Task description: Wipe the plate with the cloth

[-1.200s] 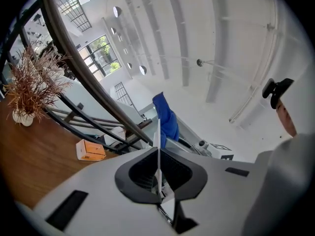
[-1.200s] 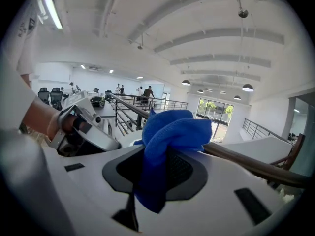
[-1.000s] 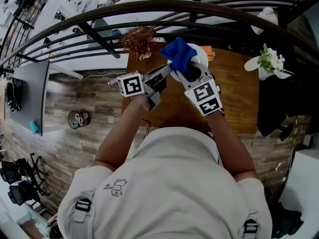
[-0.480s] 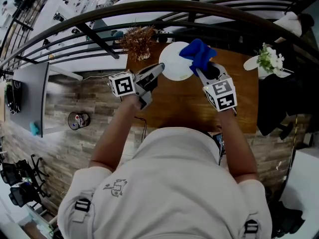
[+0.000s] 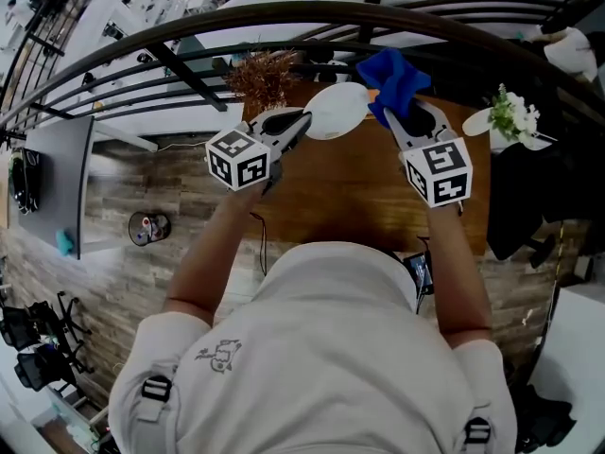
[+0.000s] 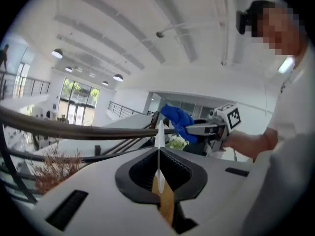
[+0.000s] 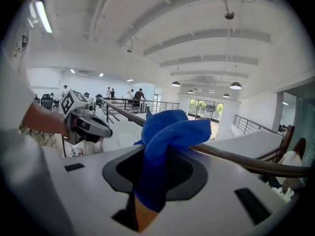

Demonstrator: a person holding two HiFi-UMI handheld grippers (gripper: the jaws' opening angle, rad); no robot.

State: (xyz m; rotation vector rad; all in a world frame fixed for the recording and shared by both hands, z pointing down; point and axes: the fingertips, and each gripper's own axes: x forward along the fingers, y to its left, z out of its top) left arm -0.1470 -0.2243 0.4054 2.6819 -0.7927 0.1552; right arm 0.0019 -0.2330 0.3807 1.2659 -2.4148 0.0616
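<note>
In the head view my left gripper (image 5: 302, 121) is shut on the rim of a white plate (image 5: 337, 109), held in the air over the table's far edge and tilted. Seen from the left gripper view, the plate (image 6: 159, 132) is an edge-on thin white line pinched between the jaws of the left gripper (image 6: 158, 154). My right gripper (image 5: 401, 110) is shut on a bunched blue cloth (image 5: 391, 78), just right of the plate and apart from it. The cloth (image 7: 172, 129) bulges out of the right gripper (image 7: 156, 156); the plate (image 7: 123, 134) shows beyond it on the left.
A brown wooden table (image 5: 359, 187) lies below both grippers. A dried plant (image 5: 264, 75) stands at its far left, a white vase with flowers (image 5: 509, 117) at the right. A dark curved railing (image 5: 284, 12) runs behind the table.
The cloth was on the plate's face; my right gripper has carried it off to the right. My left gripper has rolled and lifted the plate, so it now shows tilted and narrower.
</note>
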